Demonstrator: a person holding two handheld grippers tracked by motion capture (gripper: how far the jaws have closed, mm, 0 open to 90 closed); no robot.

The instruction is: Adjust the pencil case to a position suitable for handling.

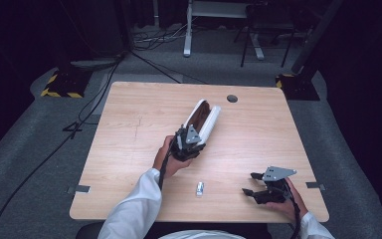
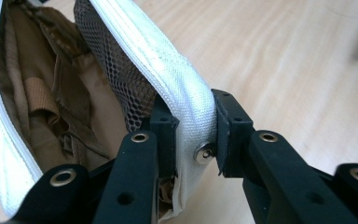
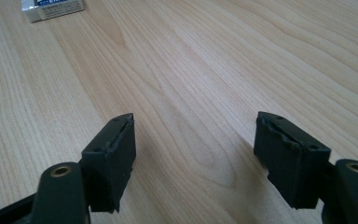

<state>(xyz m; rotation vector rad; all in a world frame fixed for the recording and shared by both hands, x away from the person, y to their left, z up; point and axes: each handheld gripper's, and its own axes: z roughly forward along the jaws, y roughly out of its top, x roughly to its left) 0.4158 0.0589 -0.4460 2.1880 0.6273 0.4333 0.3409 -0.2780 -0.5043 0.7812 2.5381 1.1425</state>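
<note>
Left fingers (image 2: 191, 135) clamping pouch (image 2: 168, 70) rim — right fingers (image 3: 196, 158) apart

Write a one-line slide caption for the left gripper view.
Left gripper clamped on the rim of an open white fabric zip pouch with tan lining, over a light wooden table.

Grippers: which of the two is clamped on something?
The left gripper: its jaws pinch the white pouch at its zipped edge. The right gripper stands open over bare table, holding nothing.
</note>
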